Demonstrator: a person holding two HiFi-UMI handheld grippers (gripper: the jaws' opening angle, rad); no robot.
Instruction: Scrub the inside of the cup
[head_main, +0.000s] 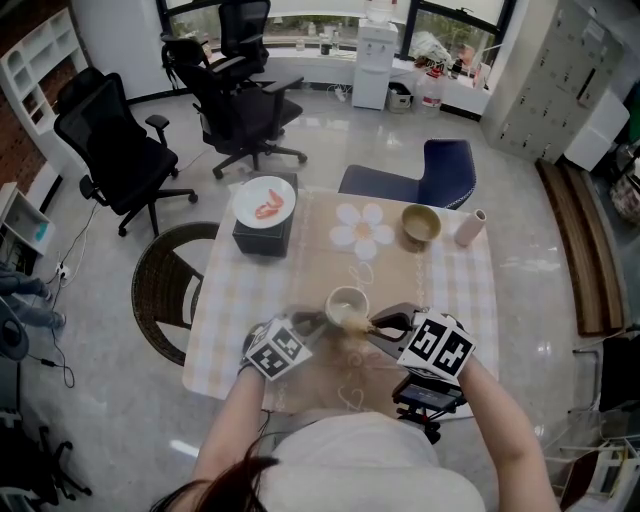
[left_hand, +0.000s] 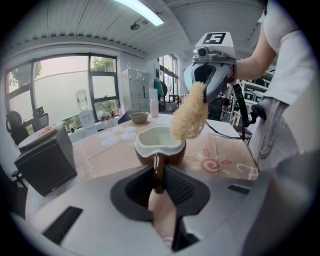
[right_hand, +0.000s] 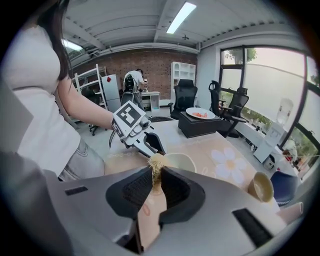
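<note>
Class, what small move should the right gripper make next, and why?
Probably dip the right gripper so its loofah scrubber enters the cup. The scrubber hangs at the rim, and the left gripper grips the cup's handle.

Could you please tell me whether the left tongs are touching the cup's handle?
Touching. The left gripper view shows the left tongs closed on the brown handle of the cup.

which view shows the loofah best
Left gripper view: the whole loofah hangs from the right gripper at the cup rim. The right gripper view shows only a tuft between its jaws; the head view blurs it.
</note>
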